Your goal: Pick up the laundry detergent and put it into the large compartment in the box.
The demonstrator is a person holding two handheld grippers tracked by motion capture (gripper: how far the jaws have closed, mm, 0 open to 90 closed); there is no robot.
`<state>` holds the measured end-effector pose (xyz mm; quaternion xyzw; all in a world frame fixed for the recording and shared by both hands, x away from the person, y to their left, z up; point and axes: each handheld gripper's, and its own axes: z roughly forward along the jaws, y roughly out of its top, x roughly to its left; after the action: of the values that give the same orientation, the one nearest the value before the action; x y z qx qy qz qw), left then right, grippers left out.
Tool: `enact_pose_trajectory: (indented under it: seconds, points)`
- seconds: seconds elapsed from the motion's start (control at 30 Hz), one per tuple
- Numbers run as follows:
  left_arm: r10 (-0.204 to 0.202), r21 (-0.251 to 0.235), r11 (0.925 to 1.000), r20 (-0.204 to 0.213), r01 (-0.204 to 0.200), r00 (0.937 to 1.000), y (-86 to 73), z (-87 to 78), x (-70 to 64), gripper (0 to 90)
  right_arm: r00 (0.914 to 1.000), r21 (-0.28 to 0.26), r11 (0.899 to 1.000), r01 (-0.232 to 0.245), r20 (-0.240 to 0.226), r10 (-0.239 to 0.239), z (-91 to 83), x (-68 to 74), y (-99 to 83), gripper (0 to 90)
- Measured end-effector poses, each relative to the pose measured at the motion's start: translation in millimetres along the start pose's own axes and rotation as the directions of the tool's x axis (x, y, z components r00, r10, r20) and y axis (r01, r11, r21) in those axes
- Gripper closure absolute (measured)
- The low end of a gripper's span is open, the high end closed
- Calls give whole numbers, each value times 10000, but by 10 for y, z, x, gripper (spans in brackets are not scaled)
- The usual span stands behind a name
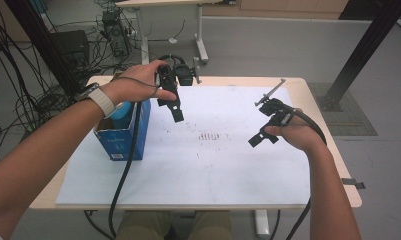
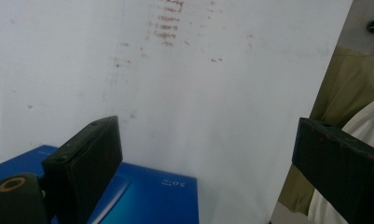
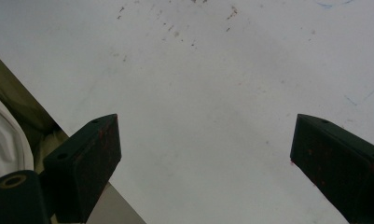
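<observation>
The box (image 1: 123,132) stands on the sheet's (image 1: 213,165) left edge, left gripper (image 1: 175,107) just right of it.

The blue box (image 1: 122,135) standing at the left edge of the surface carries pale lettering low on its side in the high view, but it is too small and blurred to read. In the left gripper view, small white characters on the box (image 2: 153,196) look like "50" upside down; I cannot be sure. Nothing else is legible.

White sheet (image 1: 228,165) on wooden table (image 1: 315,100)
</observation>
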<state>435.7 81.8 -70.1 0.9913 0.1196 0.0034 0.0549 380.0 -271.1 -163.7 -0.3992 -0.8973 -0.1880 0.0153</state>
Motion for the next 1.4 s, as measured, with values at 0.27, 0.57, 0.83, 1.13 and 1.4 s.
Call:
enact_pose_trajectory:
  seconds: [0.27, 0.57, 0.83, 1.13, 1.4]
  points:
    - [-26, -109, 9999, -8, 26, 10000, -59, -20, -12, 81, 10000, -16, 10000, 36, 42, -36, -12, 23, 6, 83]
    - [-55, -131, 9999, 86, 56, 9999, -92, 10, 17, 82, 10000, -33, 9999, 97, -9, -97, 14, 29, 44, 83]
    - [-1, -152, 9999, 155, 4, 9999, -65, 41, 38, 82, 10000, -32, 10000, 72, -23, -72, 21, 0, 46, 82]
    - [21, -215, 9998, 207, -16, 9998, -47, 64, 47, 82, 10000, -6, 10000, -7, -41, 7, 38, -32, 19, 83]
    - [50, -266, 9996, 238, -43, 9997, -40, 73, 34, 83, 10000, -7, 10000, -1, -40, 1, 37, -31, 21, 83]
